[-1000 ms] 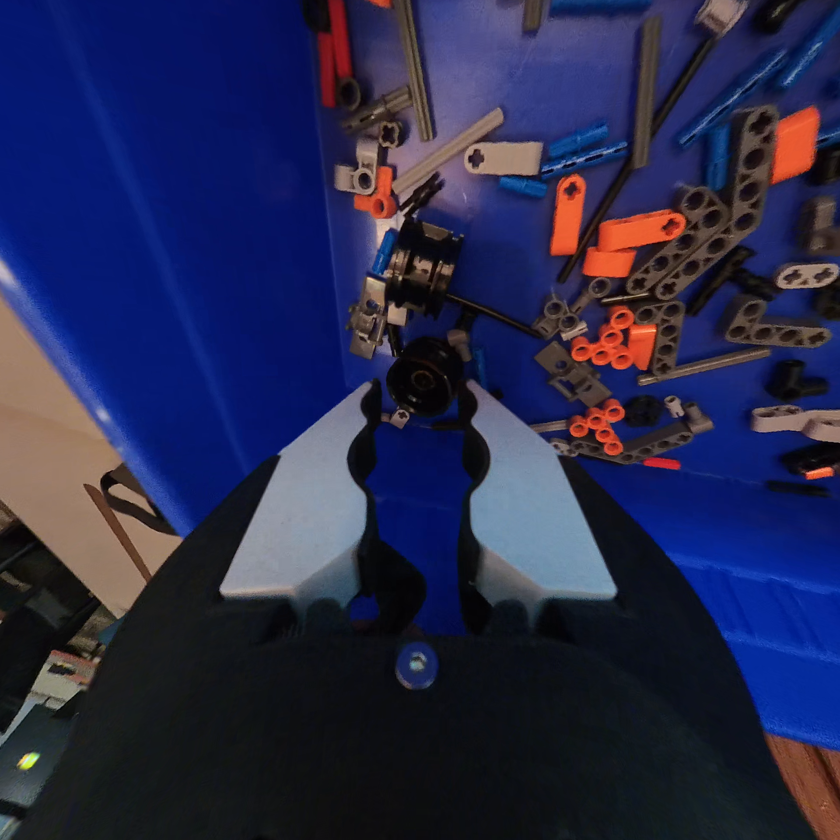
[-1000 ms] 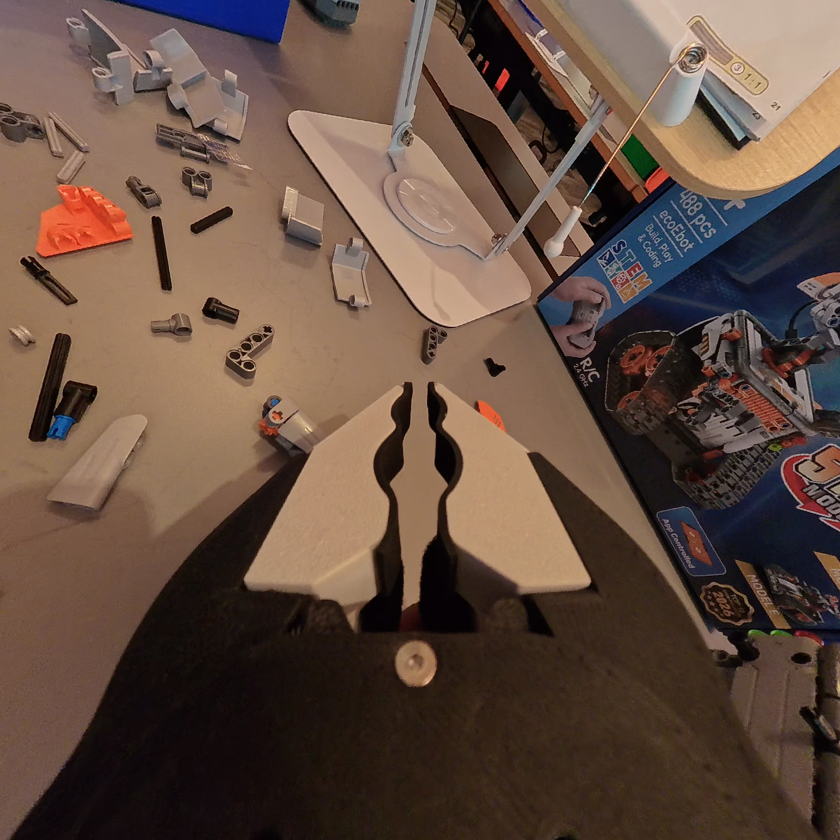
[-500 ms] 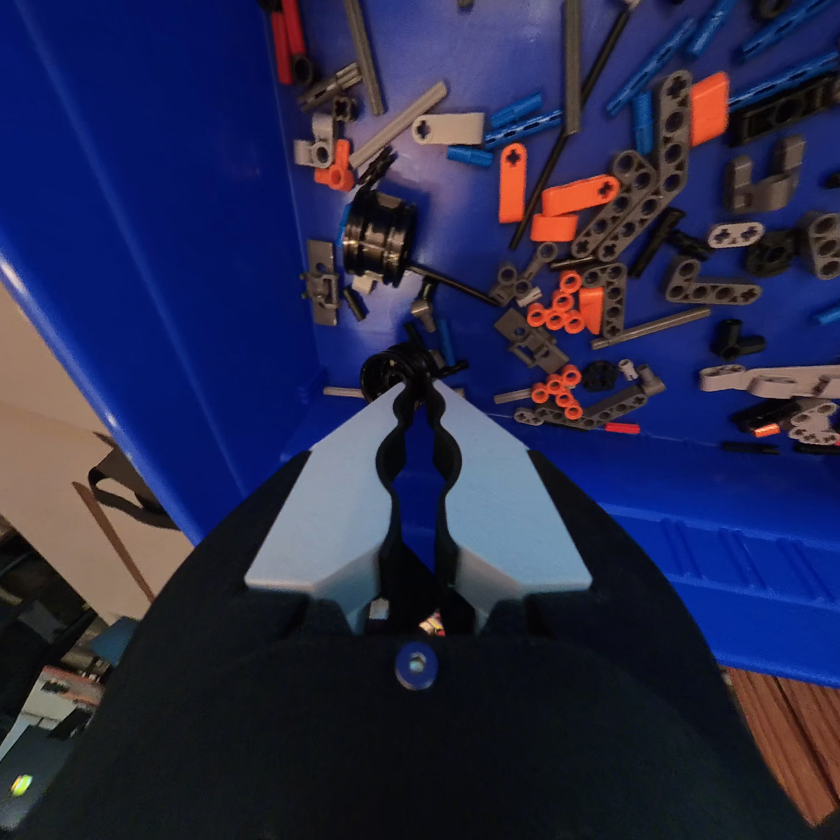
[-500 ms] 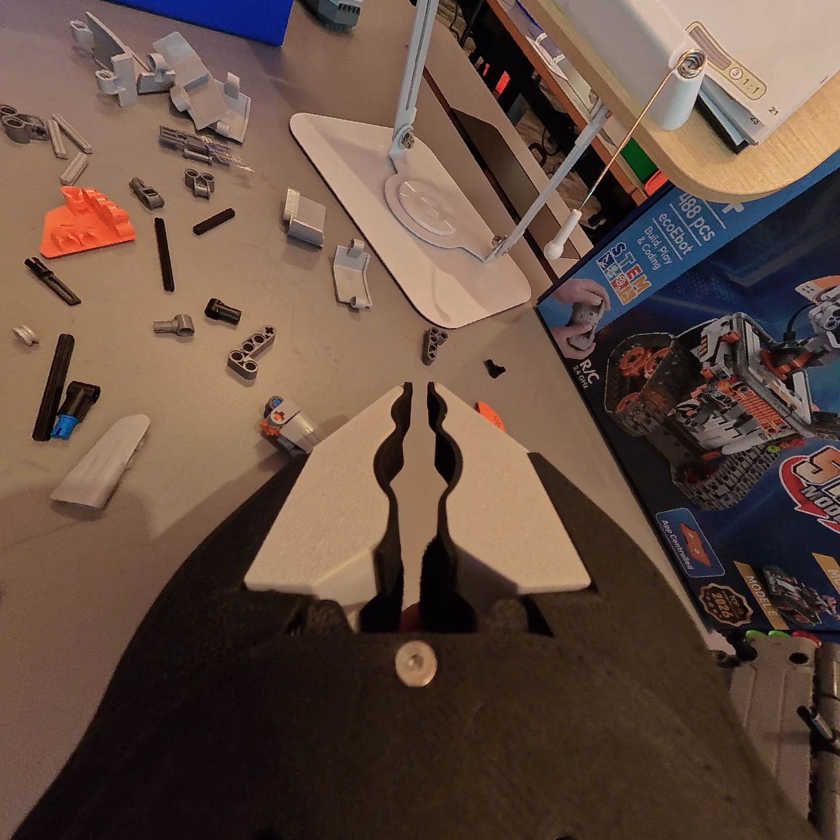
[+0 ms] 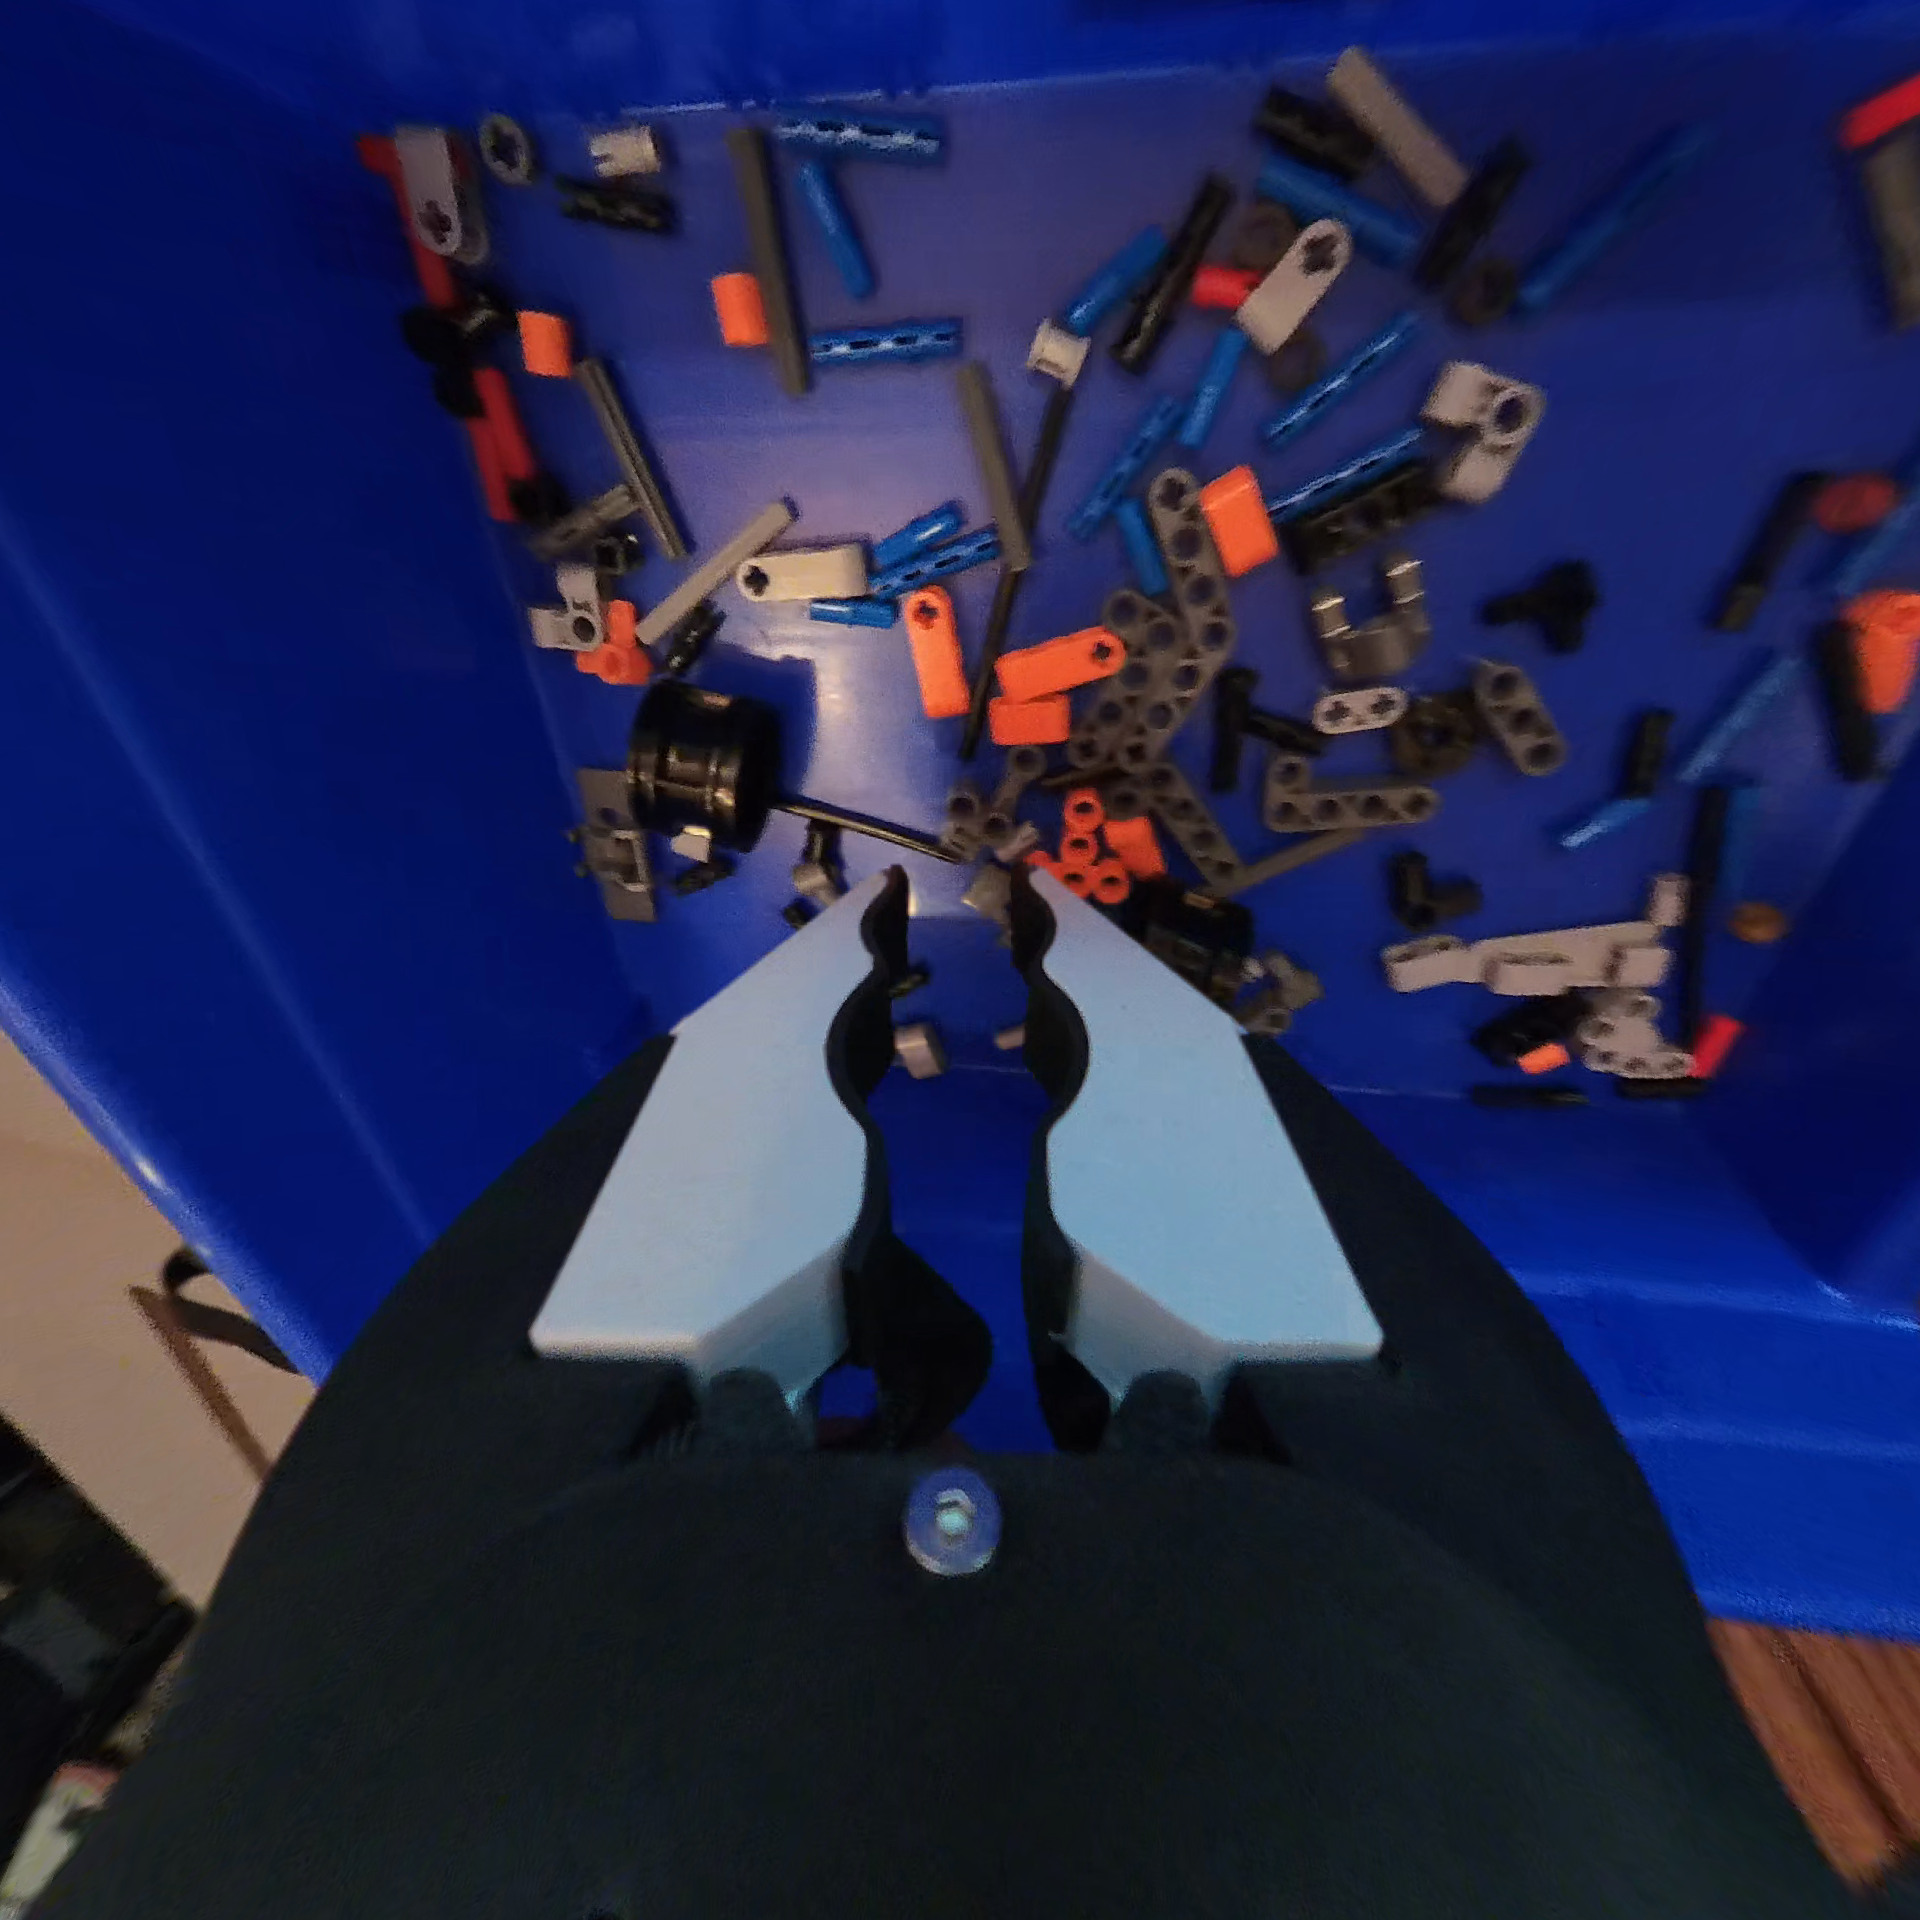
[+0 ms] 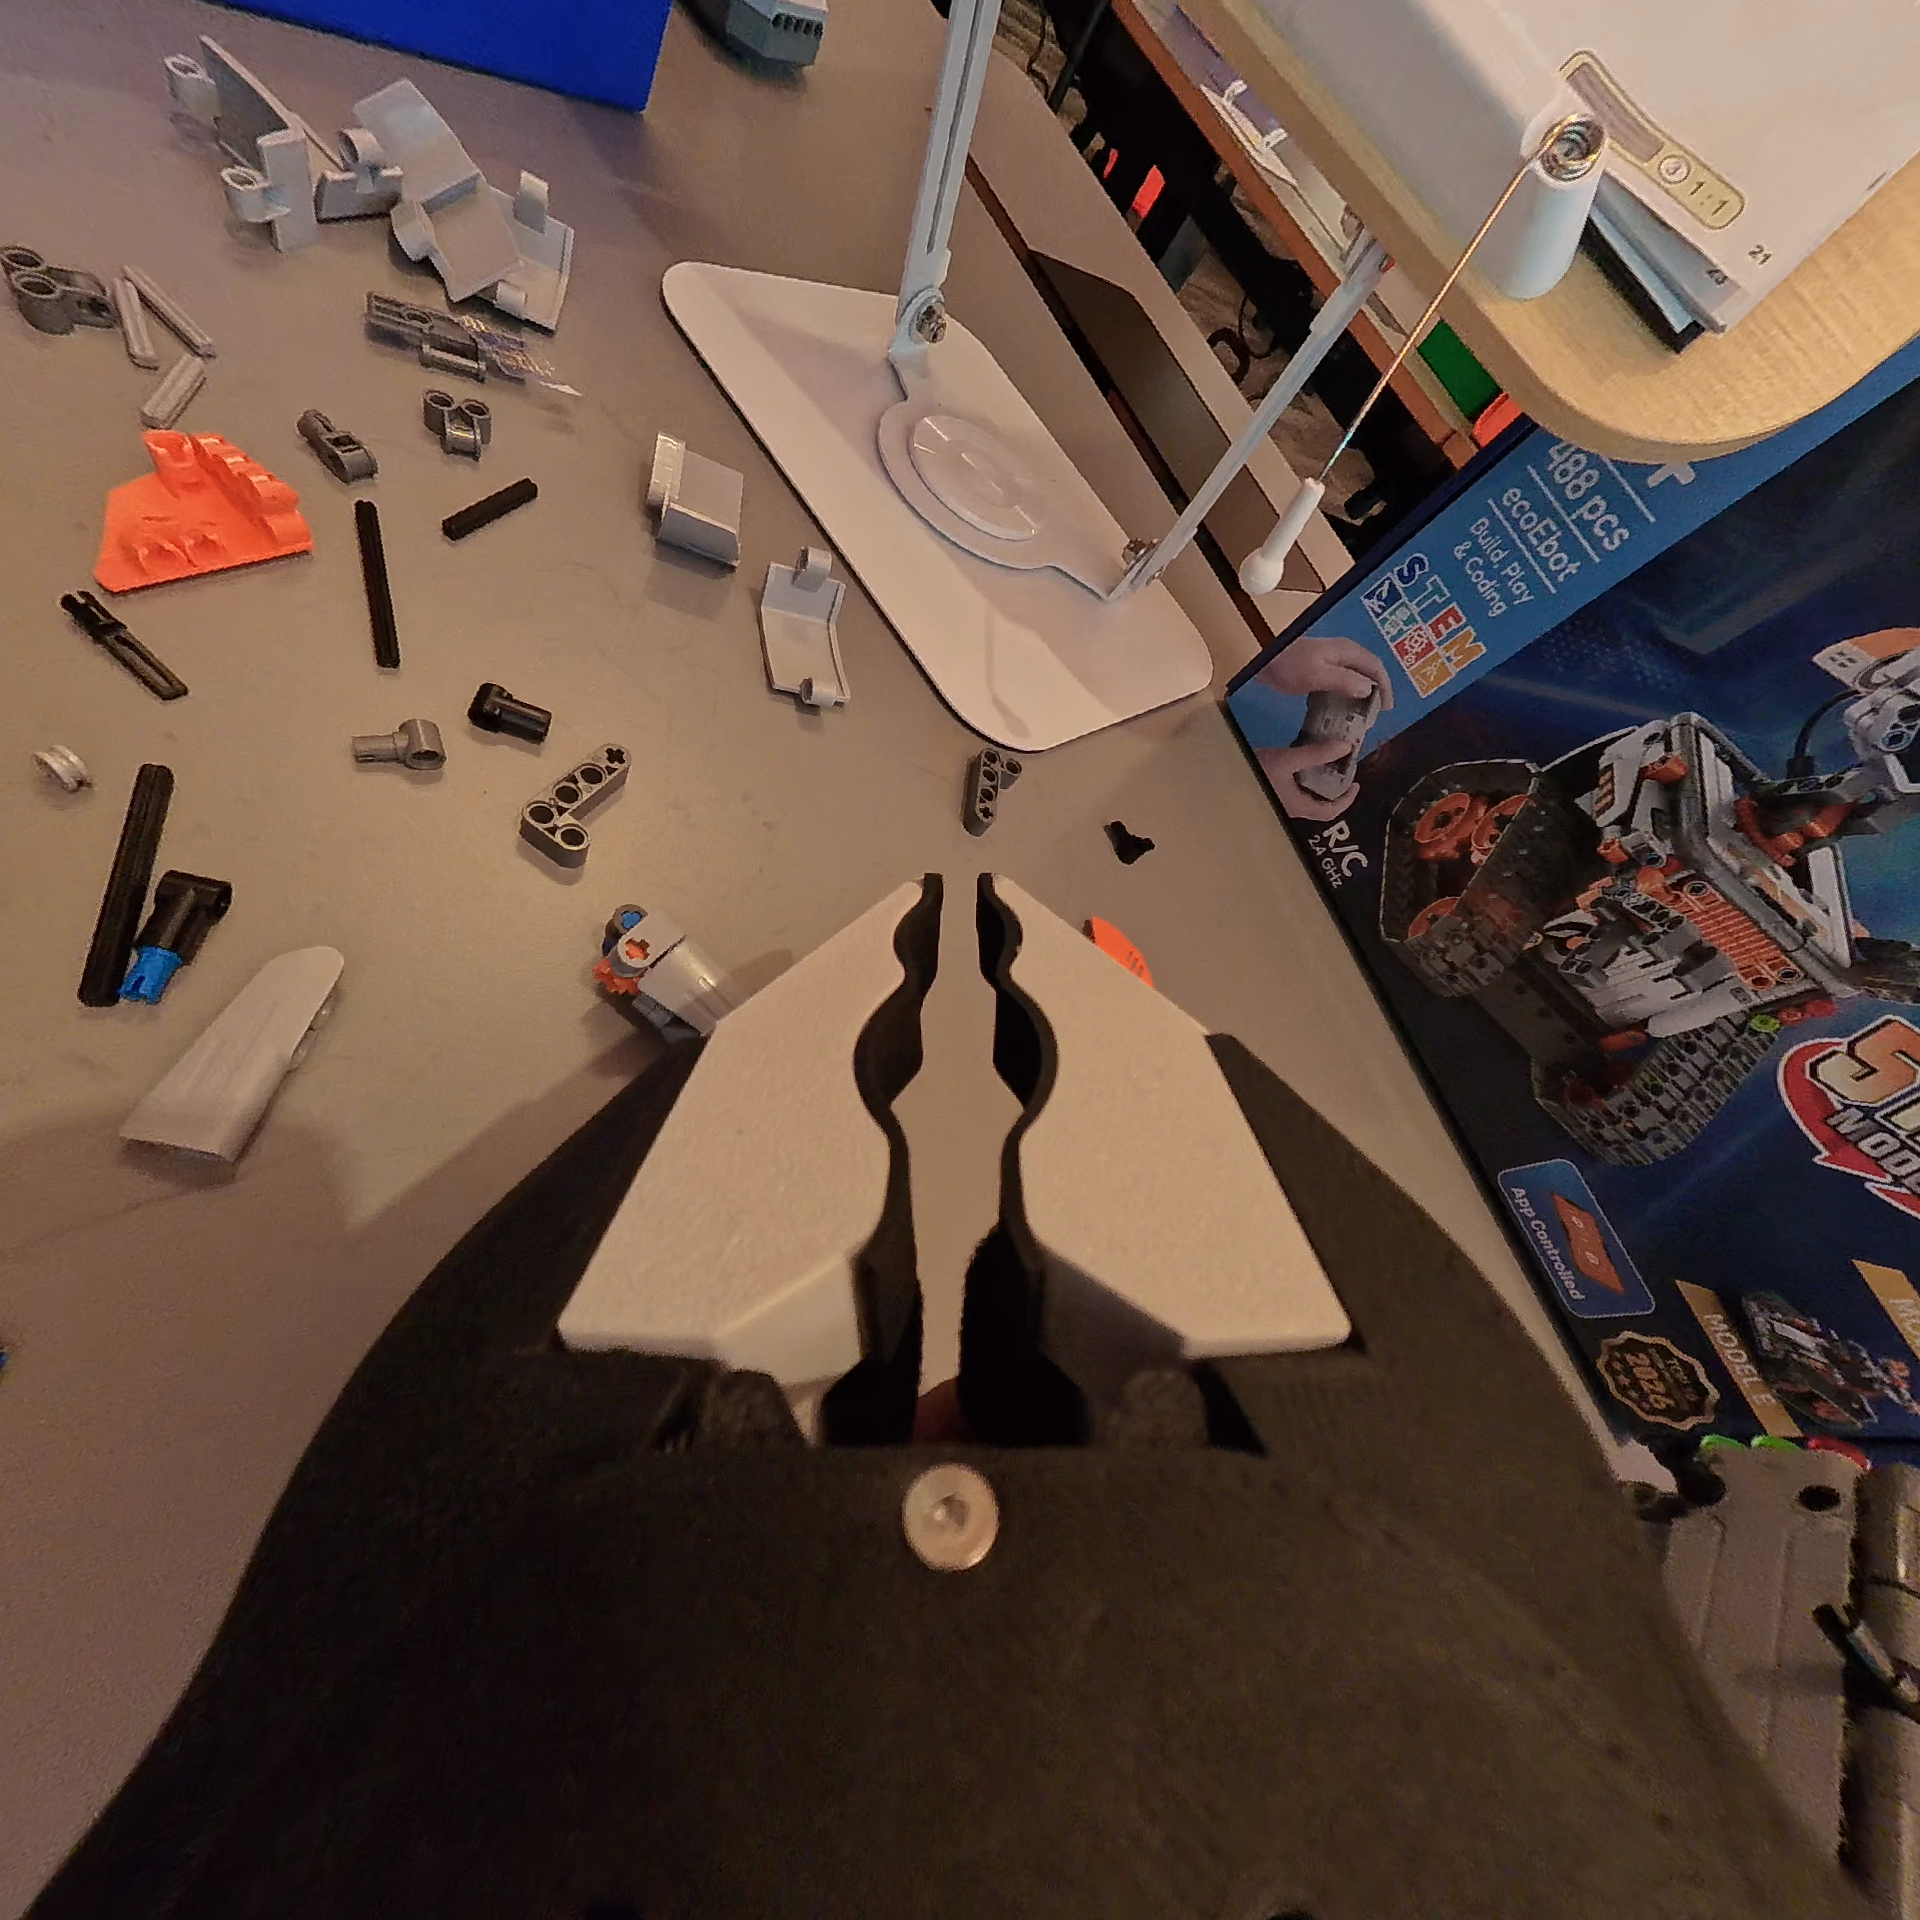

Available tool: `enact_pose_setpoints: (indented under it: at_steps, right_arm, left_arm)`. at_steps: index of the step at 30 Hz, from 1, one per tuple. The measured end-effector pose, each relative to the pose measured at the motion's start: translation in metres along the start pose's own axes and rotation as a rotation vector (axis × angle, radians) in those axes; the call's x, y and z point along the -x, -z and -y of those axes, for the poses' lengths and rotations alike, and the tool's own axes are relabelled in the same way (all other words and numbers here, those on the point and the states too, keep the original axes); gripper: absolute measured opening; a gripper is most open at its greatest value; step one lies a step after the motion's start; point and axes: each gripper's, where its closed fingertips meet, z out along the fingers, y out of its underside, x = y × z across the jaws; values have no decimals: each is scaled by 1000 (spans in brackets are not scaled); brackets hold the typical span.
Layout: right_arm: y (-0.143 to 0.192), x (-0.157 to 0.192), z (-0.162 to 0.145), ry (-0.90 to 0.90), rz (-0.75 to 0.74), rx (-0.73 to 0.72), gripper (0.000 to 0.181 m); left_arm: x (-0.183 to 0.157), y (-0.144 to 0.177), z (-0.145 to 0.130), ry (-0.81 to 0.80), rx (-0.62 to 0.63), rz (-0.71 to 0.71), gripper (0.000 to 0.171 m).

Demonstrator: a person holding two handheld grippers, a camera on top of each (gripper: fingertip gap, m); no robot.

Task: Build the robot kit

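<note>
Two grippers, both holding nothing. Left gripper [image 5: 954, 883]: jaws parted with a clear gap, nothing between them, hanging over a blue plastic bin [image 5: 260, 644] littered with small building-kit parts. Just ahead of its tips and slightly right: a cluster of small orange ring connectors [image 5: 1091, 857]. Ahead-left: a black spoked wheel hub [image 5: 698, 767] lying on its side with a thin black axle [image 5: 868, 821] running from it toward the tips, and a flat grey bracket [image 5: 615, 847] just left of the hub. Farther ahead-right: a bent dark grey perforated beam [image 5: 1169, 665] with orange flat pieces [image 5: 1055, 665] against its left side. Blue pins, grey axles and black connectors lie spread across the rest of the bin floor; picture is motion-blurred.

Right gripper [image 6: 954, 883]: jaws nearly together, only a narrow slit at the tips, nothing gripped, above a grey tabletop [image 6: 727, 831]. Just left of its fingers: a small grey motor-like piece with orange and blue end [image 6: 660, 971]. Ahead: a short dark grey three-hole beam [image 6: 987, 790] and a tiny black pin [image 6: 1127, 840]. Beyond those: a white flat lamp base [image 6: 935, 499]. Right: a blue printed kit box [image 6: 1621, 831]. Far left: an orange wedge-shaped panel [image 6: 203, 514] among loose grey and black parts.
</note>
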Motion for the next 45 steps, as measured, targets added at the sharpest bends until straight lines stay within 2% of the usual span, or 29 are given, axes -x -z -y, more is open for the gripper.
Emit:
enact_pose_setpoints:
  at_steps: [6, 15, 22, 27, 29, 35, 38, 41, 43, 45]
  right_arm:
    - [1, -1, -1, -2, -1, -2, 5]
    - [0, -1, 0, -1, 0, -2, 5]
    - [1, -1, -1, -2, -1, -2, 5]
    - [1, -2, -1, -2, -1, -2, 5]
    - [1, -2, -1, -3, -2, -2, 5]
    - [2, -2, -1, -2, -1, -2, 5]
    - [2, -2, 1, 0, -2, -6, 5]
    - [4, -3, 5, 7, -8, -17, 5]
    - [5, -3, 7, 8, -10, -24, 5]
    - [6, -2, 9, 14, -8, -30, 5]
  left_arm:
    - [-3, -19, -2, -37, 22, -40, 13]
    - [-2, -19, 2, -31, -2, -57, 13]
    - [-2, -15, 7, -8, -31, -73, 29]
    - [-7, -19, 8, -16, -22, -120, 23]
    - [-6, -25, 0, -29, 39, -111, 17]
    - [-10, -25, 4, -44, 27, -129, 14]
    - [-8, -13, 6, -40, 1, -99, 14]
    - [-7, 18, 15, -44, -52, -36, 13]
    - [-9, 46, 35, -80, -121, 13, 13]
    - [-19, 74, 68, -155, -205, 39, 13]
